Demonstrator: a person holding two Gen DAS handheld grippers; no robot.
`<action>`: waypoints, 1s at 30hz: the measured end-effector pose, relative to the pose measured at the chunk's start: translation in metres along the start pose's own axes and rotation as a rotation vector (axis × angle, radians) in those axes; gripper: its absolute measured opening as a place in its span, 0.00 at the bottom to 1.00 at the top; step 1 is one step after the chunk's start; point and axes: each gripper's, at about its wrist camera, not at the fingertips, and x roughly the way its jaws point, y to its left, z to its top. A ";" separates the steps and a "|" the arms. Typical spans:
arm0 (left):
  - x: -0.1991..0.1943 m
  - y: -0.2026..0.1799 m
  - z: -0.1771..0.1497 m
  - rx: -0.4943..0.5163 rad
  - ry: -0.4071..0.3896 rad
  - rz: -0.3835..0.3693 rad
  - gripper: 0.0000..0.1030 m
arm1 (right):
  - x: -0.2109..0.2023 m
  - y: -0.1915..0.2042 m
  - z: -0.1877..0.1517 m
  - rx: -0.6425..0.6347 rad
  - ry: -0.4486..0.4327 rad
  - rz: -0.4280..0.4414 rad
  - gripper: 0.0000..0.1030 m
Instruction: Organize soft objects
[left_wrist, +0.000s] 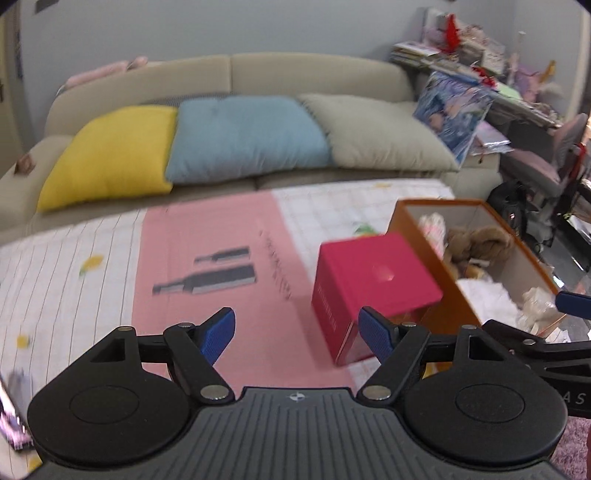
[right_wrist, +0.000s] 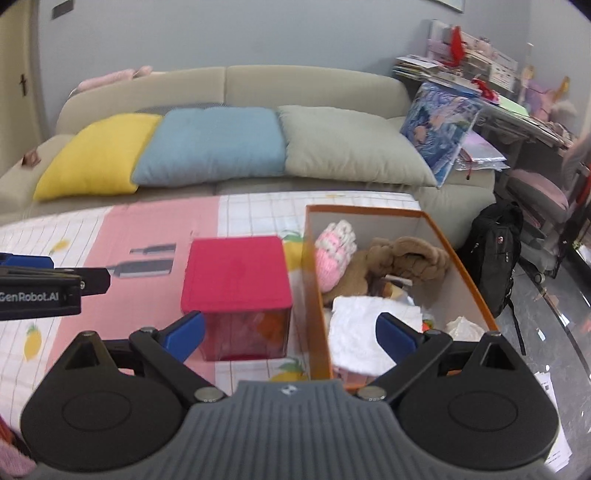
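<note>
Patterned tablecloth (right_wrist: 258, 206), red box (right_wrist: 236, 273), orange bin (right_wrist: 369, 212) (soft toys)

Bright, even daylight; motion blur throughout, fisheye bending at edges.

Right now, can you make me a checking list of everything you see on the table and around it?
Surface: table cloth, pink and white checks.
Job's things: orange box holding pink knit, brown plush, white cloth; red box beside it, lid on.
Clutter: papers on the floor.
Grippers: left gripper open, empty; right gripper open, empty.
Cables: nothing seen.
Surroundings: sofa, yellow, blue, beige cushions; black backpack; messy desk.
</note>
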 end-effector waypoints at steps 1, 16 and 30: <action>-0.001 0.000 -0.004 -0.002 0.004 0.008 0.87 | -0.001 0.001 -0.002 -0.004 0.002 -0.003 0.94; -0.013 -0.008 -0.019 0.028 -0.006 0.013 0.87 | -0.013 -0.001 -0.013 0.035 -0.038 0.017 0.94; -0.017 -0.013 -0.020 0.061 -0.016 0.009 0.87 | -0.014 0.000 -0.013 0.025 -0.045 0.031 0.94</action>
